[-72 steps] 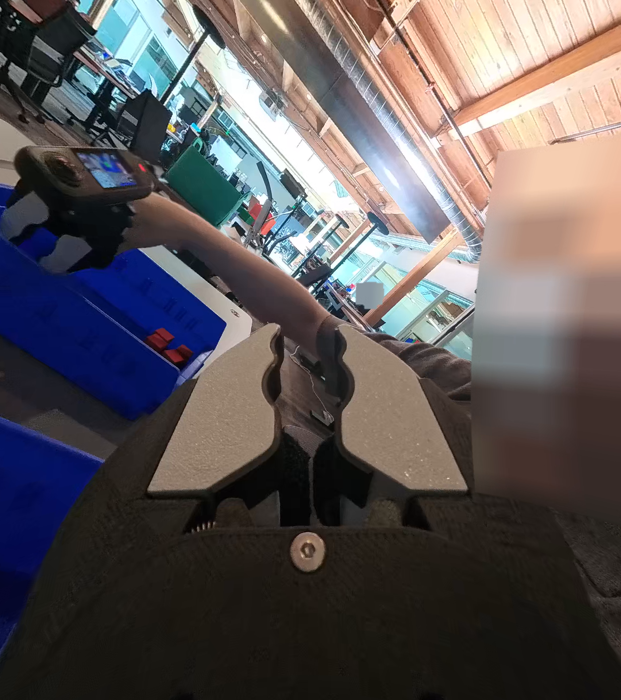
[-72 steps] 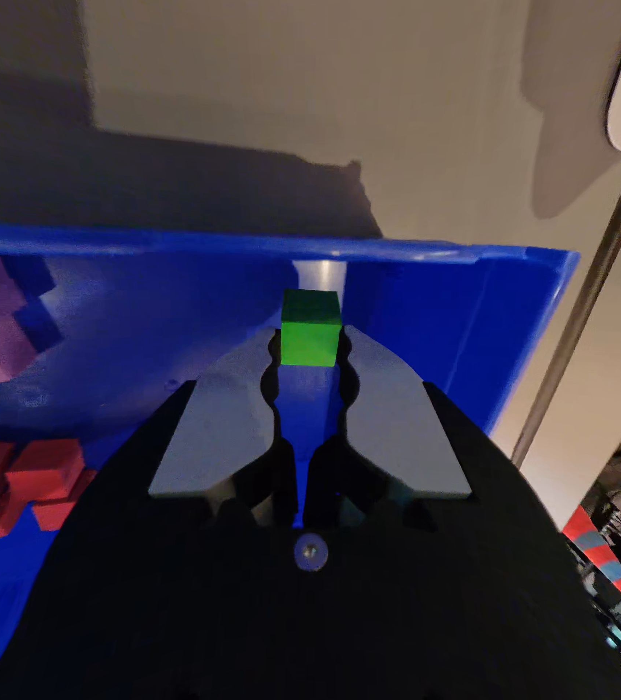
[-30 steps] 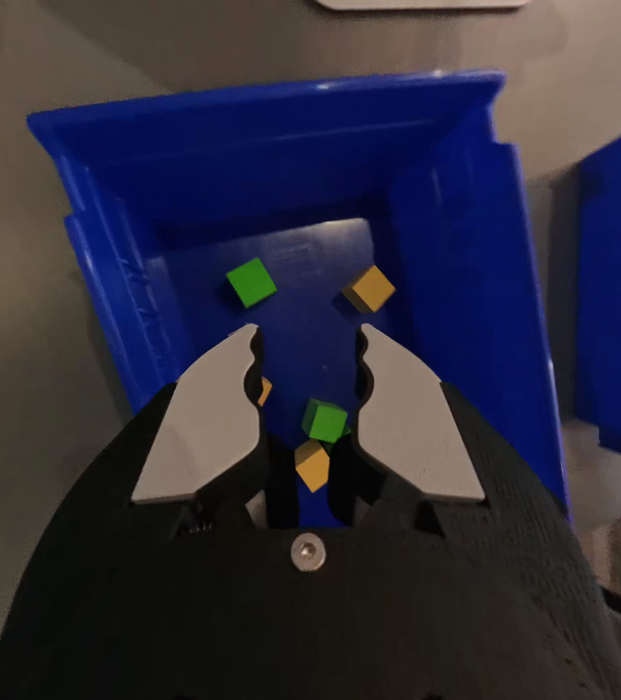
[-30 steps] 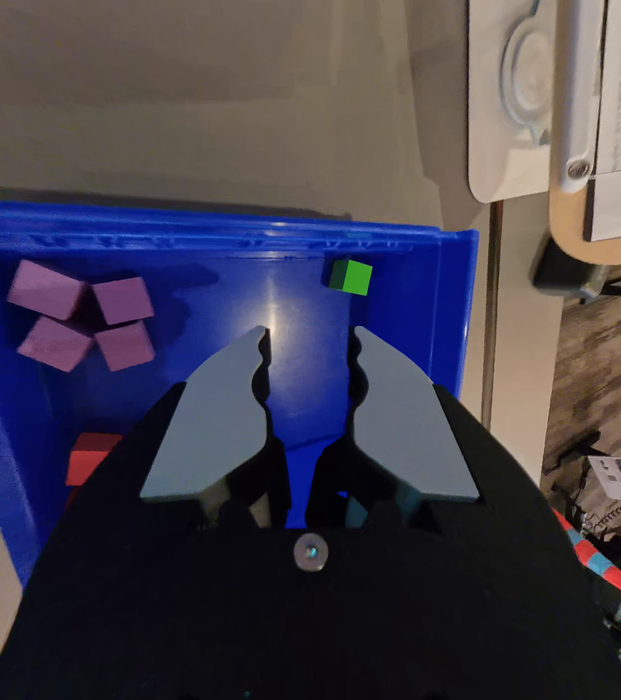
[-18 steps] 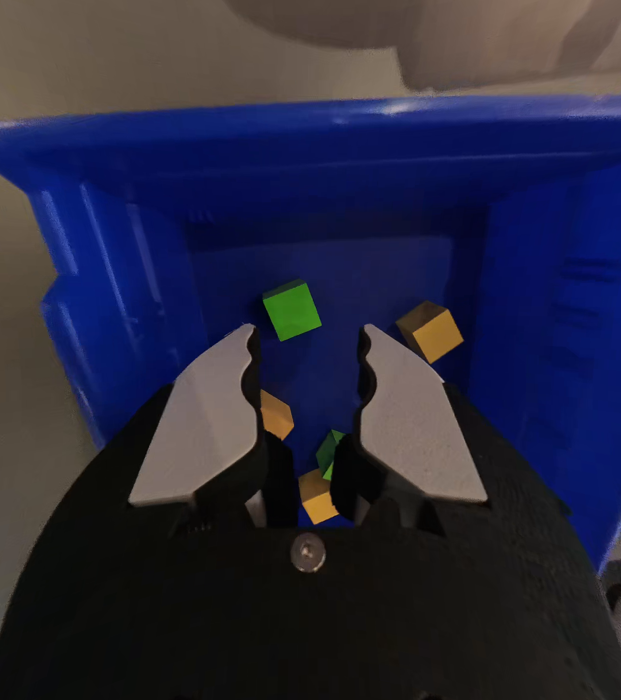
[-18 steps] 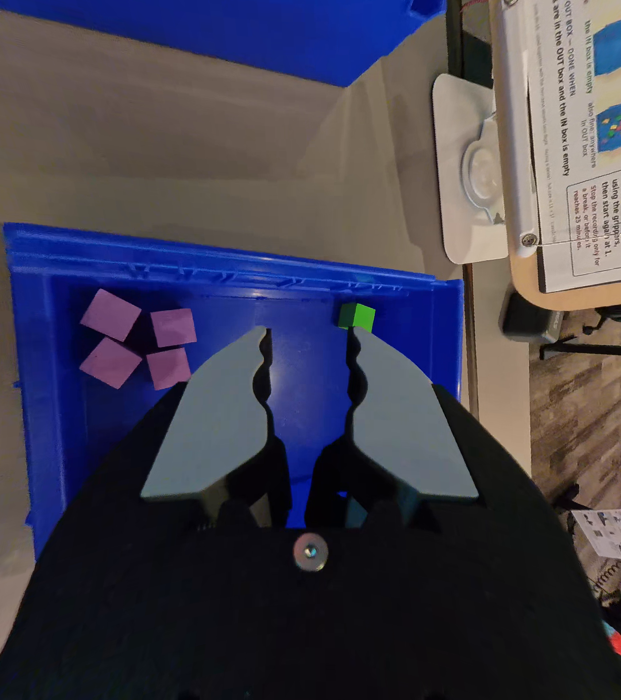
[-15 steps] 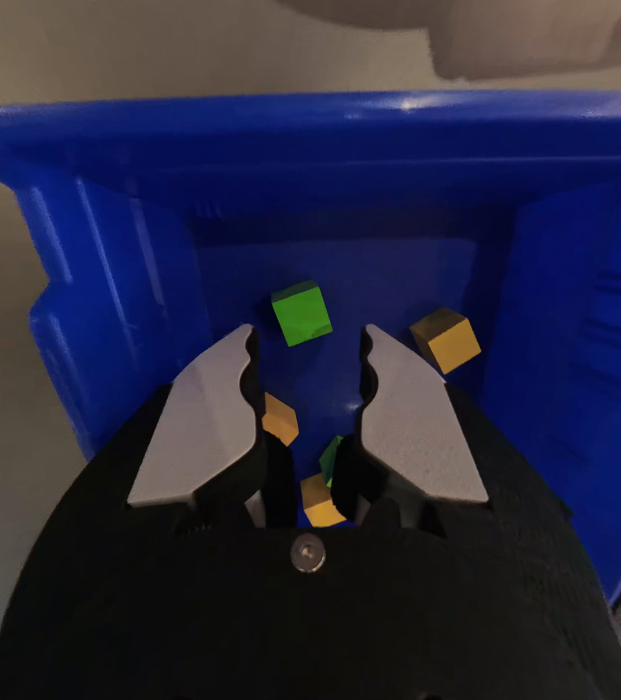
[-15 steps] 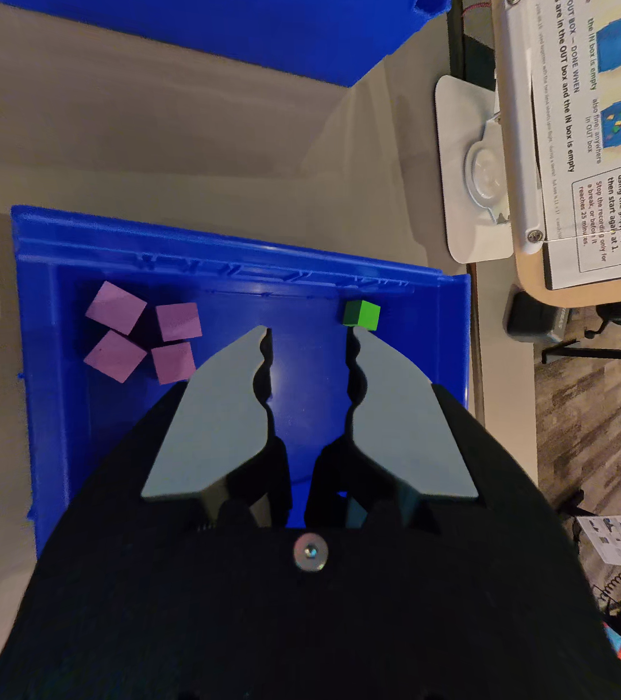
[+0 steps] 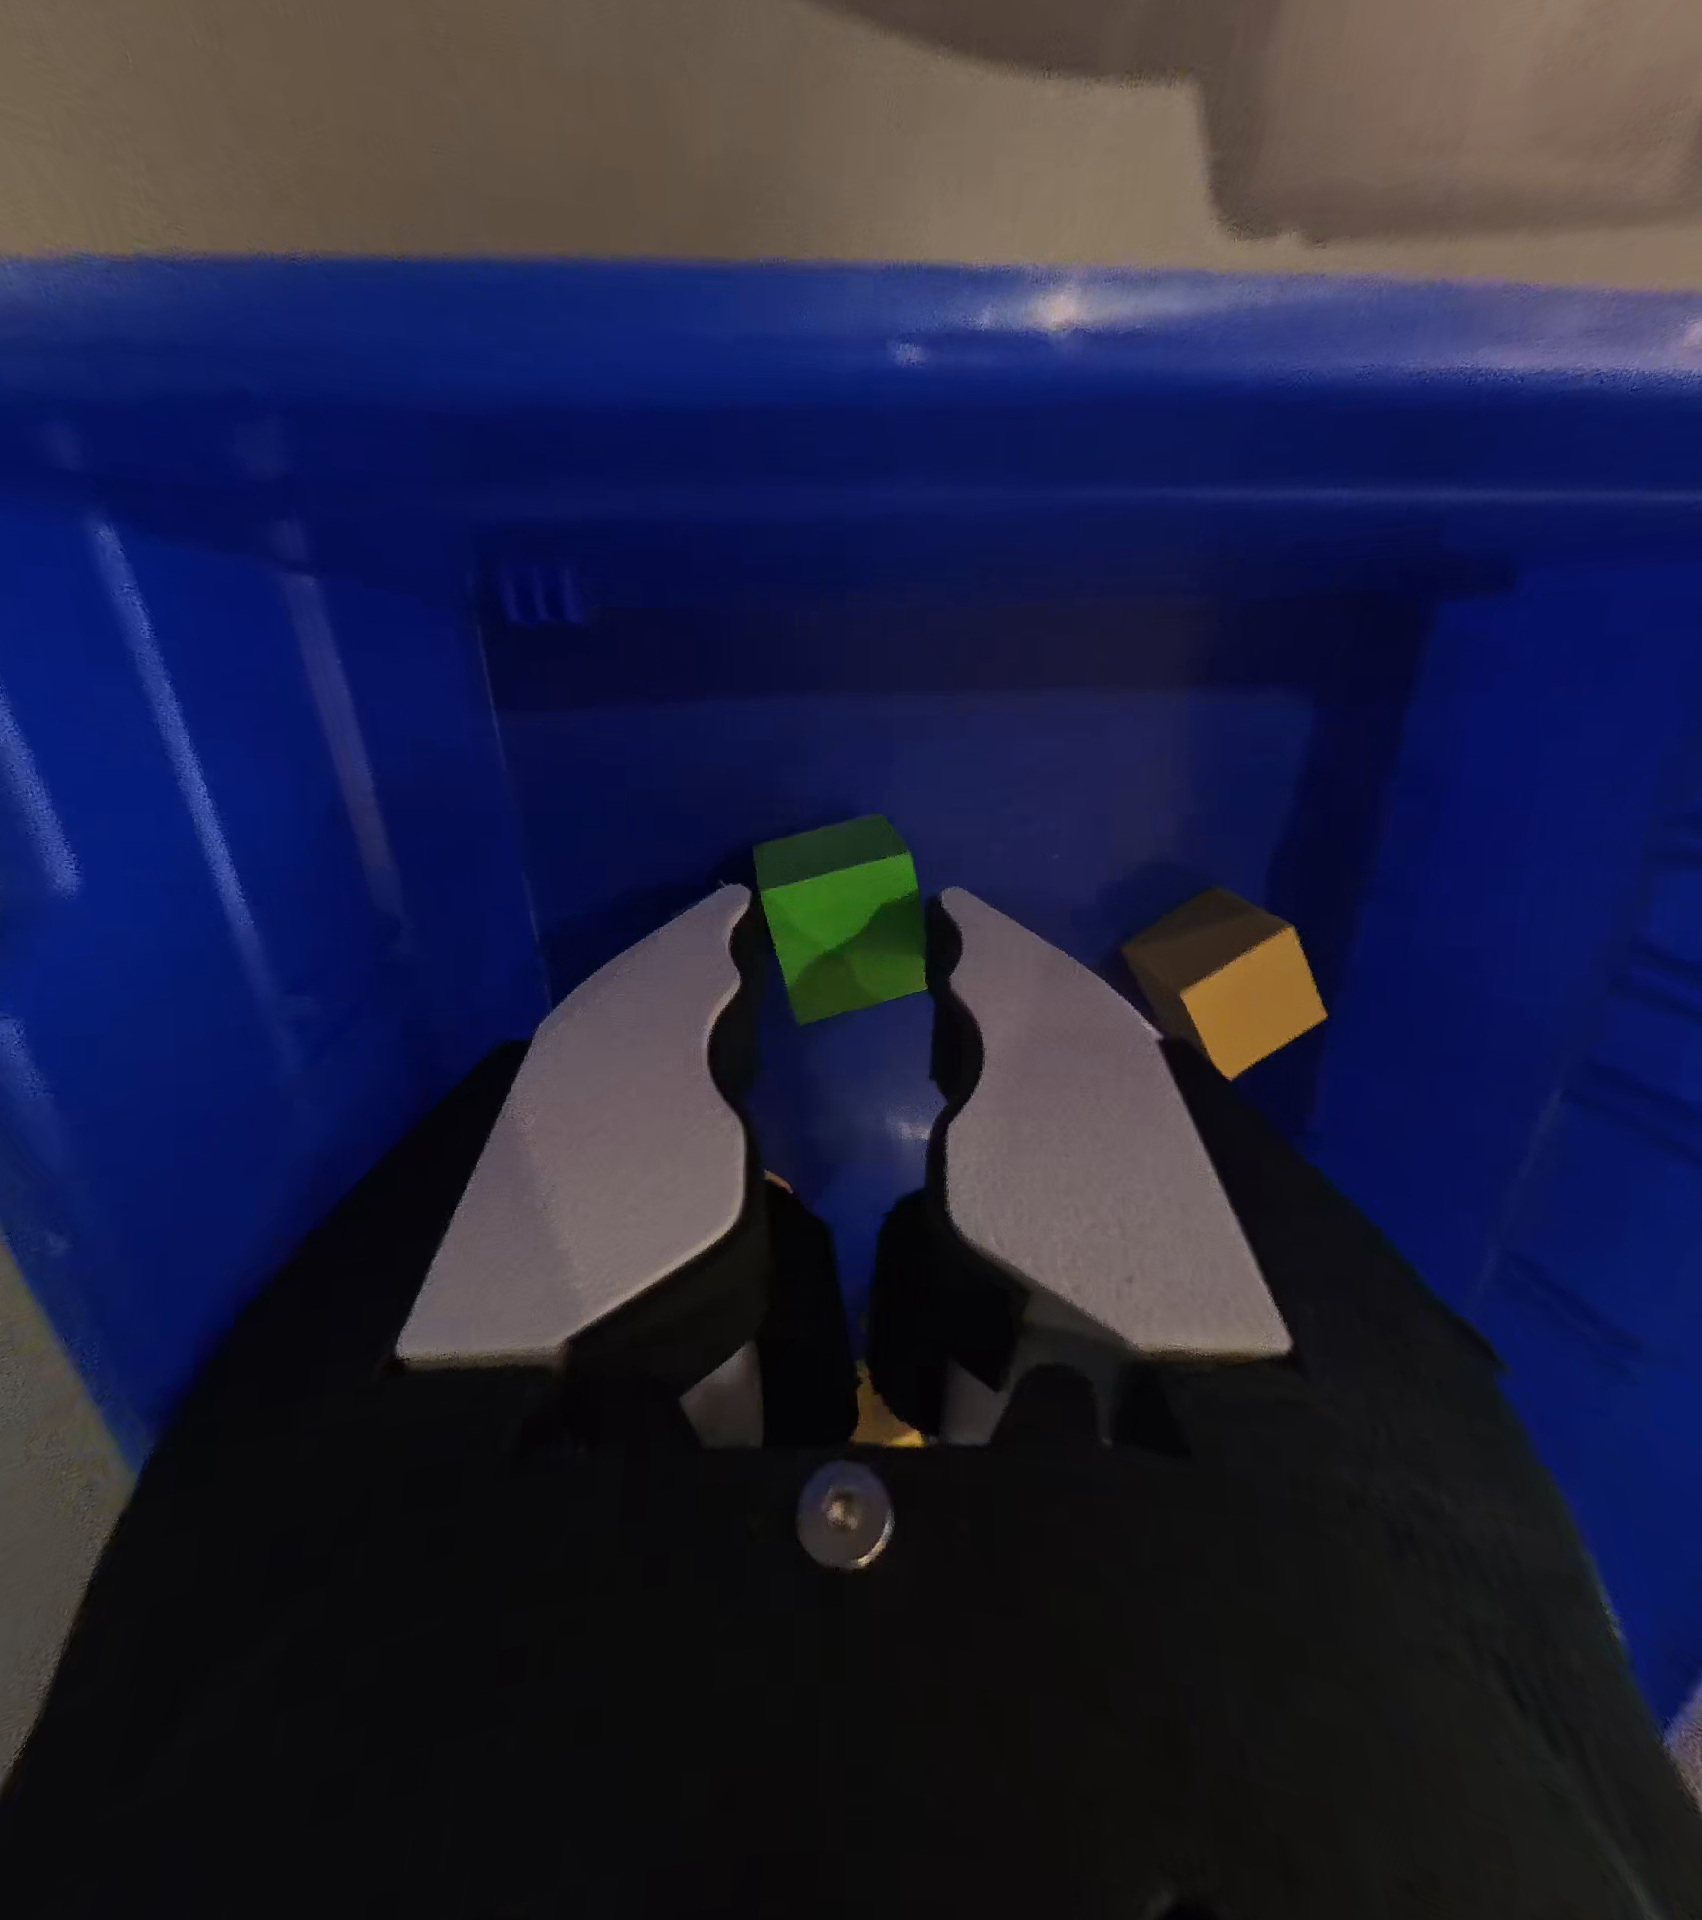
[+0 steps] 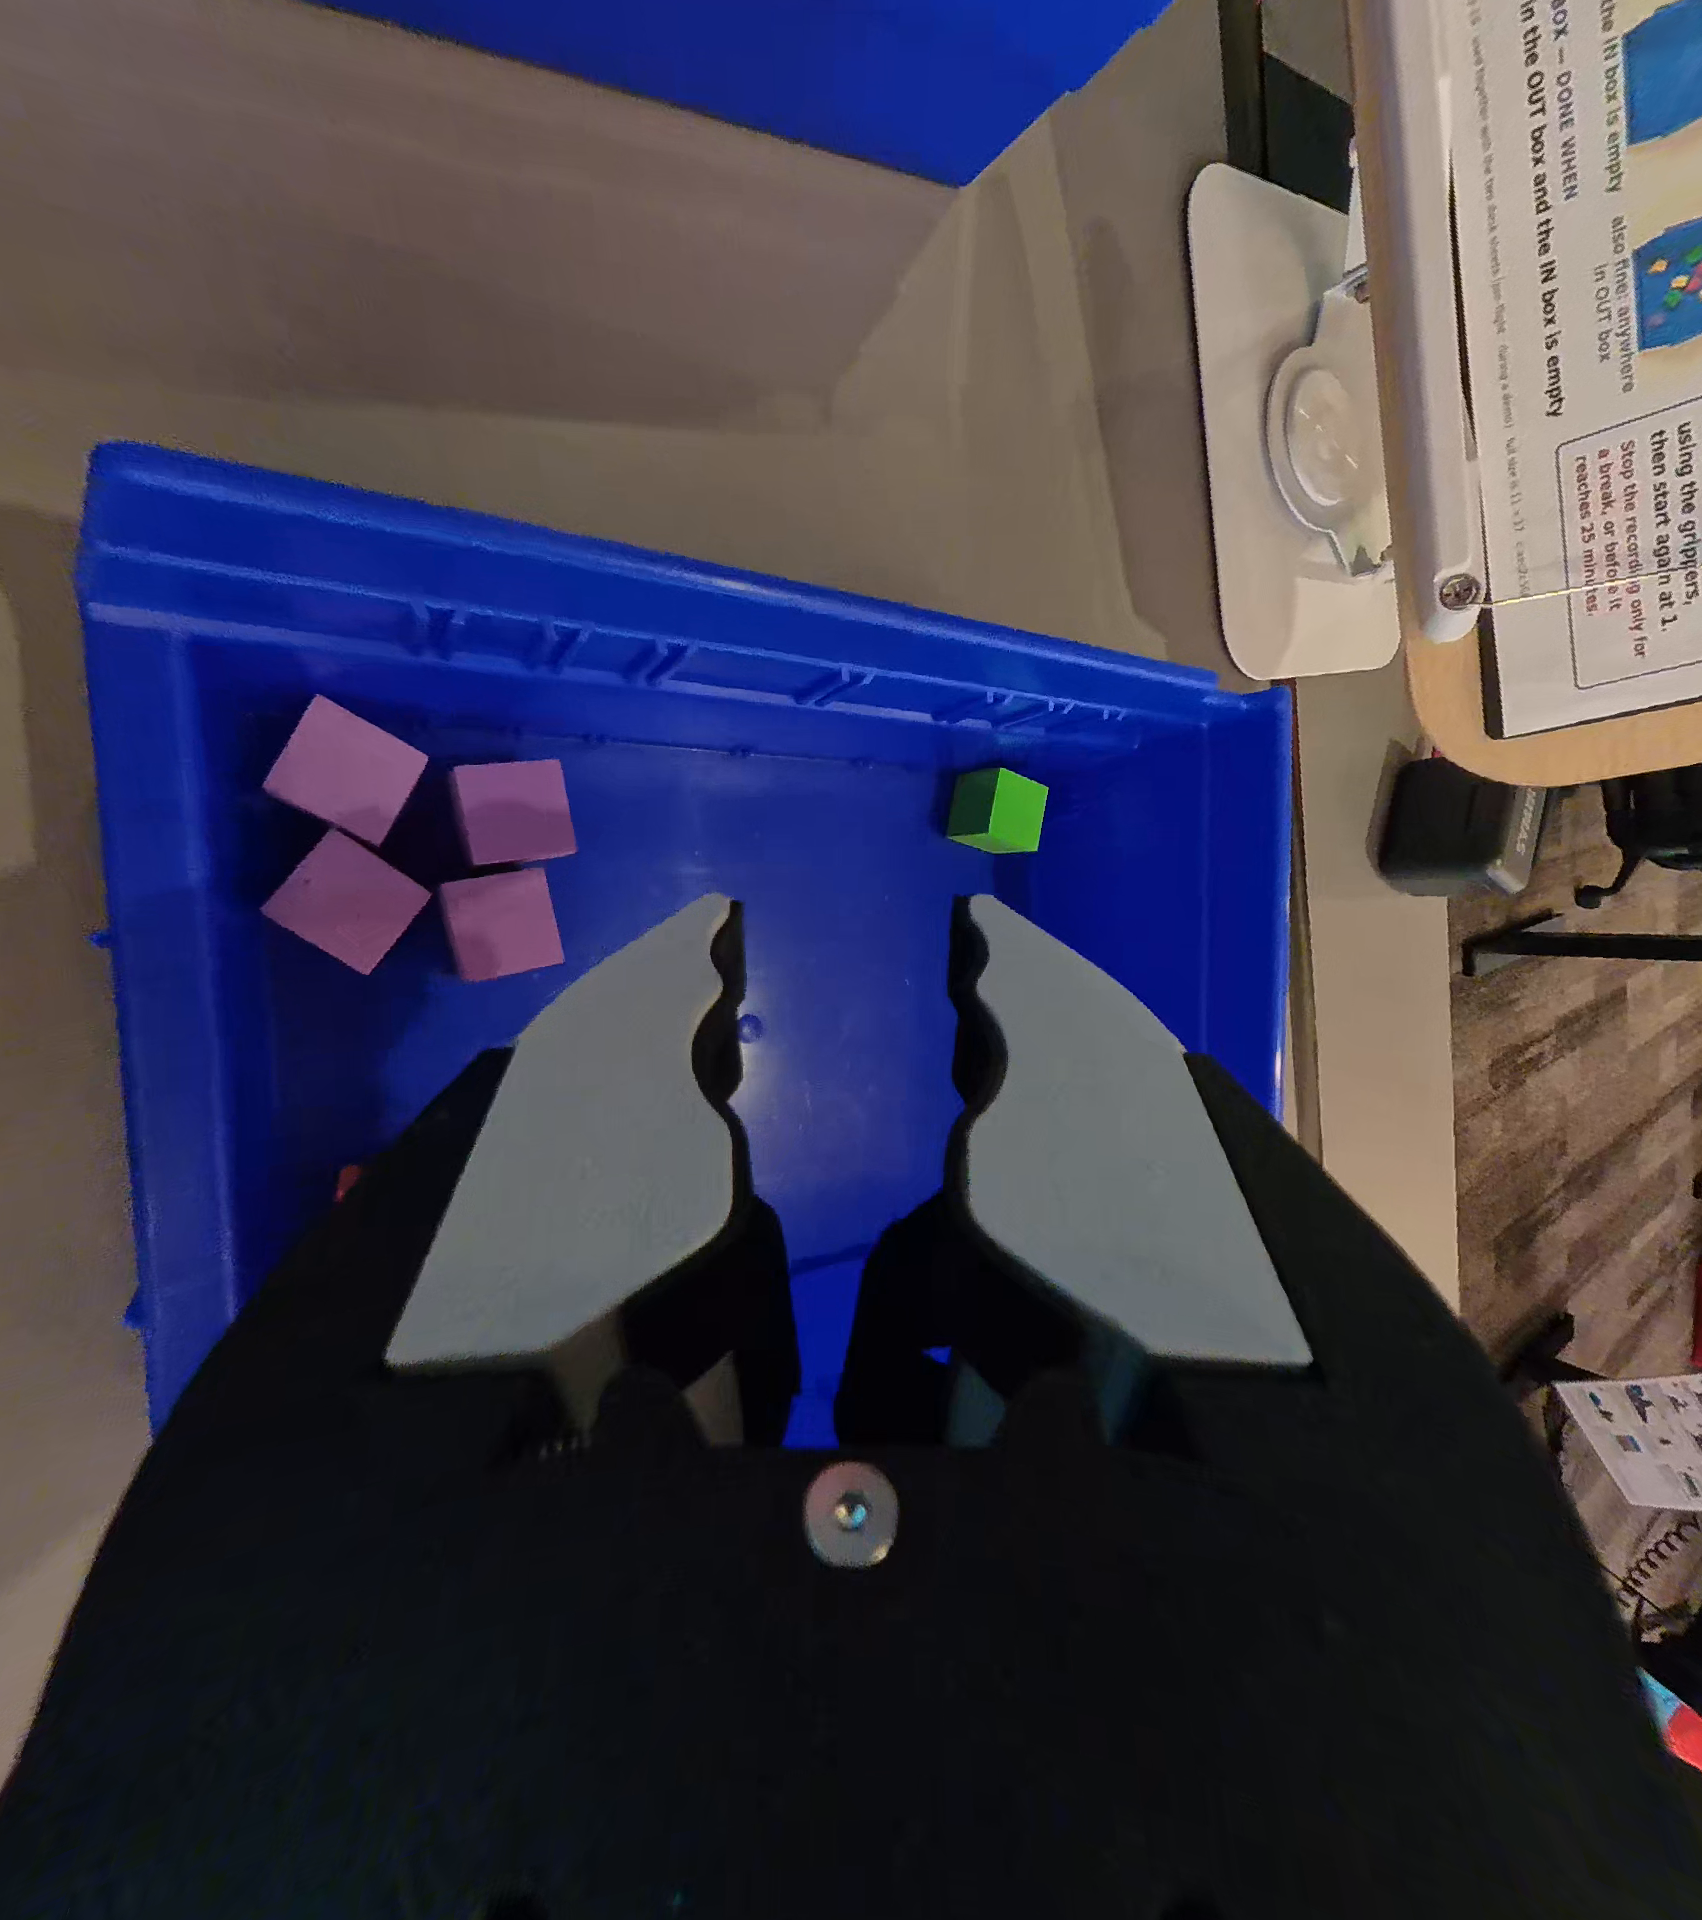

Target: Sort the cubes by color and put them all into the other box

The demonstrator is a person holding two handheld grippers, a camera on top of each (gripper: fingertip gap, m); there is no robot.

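My left gripper (image 9: 842, 906) is down inside a blue bin (image 9: 826, 468), and its two fingertips are closed against the sides of a green cube (image 9: 842, 935) near the bin's far wall. A yellow cube (image 9: 1236, 982) lies just to the right of it. A bit of another yellow cube (image 9: 883, 1418) shows under the gripper body. My right gripper (image 10: 847, 914) is open and empty above a second blue bin (image 10: 618, 623). That bin holds several purple cubes (image 10: 411, 831) at its far left and one green cube (image 10: 998, 810) at its far right.
A red piece (image 10: 348, 1179) peeks out beside my right gripper's body. The first blue bin (image 10: 774, 62) also shows at the top of the right wrist view. A white stand (image 10: 1283, 416) and a printed sheet (image 10: 1605, 364) lie to the right, by the table edge.
My left gripper swung from facing the room down into the bin and closed on a green cube. My right gripper let go of its green cube and pulled back above its bin.
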